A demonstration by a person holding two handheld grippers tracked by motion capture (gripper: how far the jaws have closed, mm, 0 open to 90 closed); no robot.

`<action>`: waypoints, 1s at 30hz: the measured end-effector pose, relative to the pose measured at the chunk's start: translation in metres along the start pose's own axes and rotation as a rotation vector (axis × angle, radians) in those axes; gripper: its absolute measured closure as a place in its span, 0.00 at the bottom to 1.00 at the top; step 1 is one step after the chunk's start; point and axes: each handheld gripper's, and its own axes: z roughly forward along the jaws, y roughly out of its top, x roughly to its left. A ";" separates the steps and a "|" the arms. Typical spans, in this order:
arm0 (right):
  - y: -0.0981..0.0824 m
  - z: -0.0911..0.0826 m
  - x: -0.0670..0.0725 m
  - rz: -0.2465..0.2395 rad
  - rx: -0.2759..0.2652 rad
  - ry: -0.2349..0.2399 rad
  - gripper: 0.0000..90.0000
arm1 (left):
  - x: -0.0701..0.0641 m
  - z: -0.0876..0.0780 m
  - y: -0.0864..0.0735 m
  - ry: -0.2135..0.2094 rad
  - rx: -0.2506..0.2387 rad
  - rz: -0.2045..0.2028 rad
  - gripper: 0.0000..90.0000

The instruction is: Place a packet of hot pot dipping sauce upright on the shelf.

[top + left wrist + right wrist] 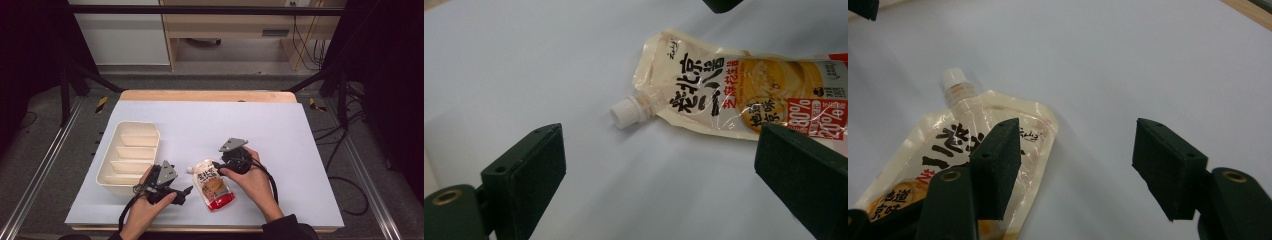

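We see a glossy cream spouted sauce pouch with a white cap [212, 183] flat on the white worktop [280, 130], between both grippers, long axis running cap-far to base-near. Right gripper [1078, 165] fingers spread wide, empty, one finger [998, 165] over the pouch's upper edge, so we judge it nearer. Left gripper [659, 185] fingers also wide, empty, pouch just ahead, its cap pointing toward them.

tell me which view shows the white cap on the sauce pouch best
The left gripper view: the cap sits near mid-frame, sharp and unblocked, between that gripper's open jaws, with the sauce pouch behind it. The right gripper view also shows the cap, smaller and toward the upper left. In the high view it is a tiny white spot.
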 end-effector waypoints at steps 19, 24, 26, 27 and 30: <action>0.008 0.010 0.010 -0.029 -0.018 0.066 0.47 | 0.002 -0.003 0.001 0.014 -0.005 0.002 0.08; 0.008 0.020 0.010 -0.017 0.013 0.085 0.47 | 0.003 -0.003 0.001 0.002 -0.001 0.000 0.08; 0.008 0.024 0.010 0.002 0.014 0.110 0.47 | 0.003 -0.003 0.001 -0.001 0.000 0.000 0.09; 0.008 0.027 0.010 0.002 0.020 0.103 0.45 | 0.003 -0.003 0.001 -0.003 0.003 0.001 0.09; 0.010 0.039 0.007 -0.004 0.047 0.090 0.44 | 0.002 -0.002 0.001 -0.002 0.008 0.001 0.09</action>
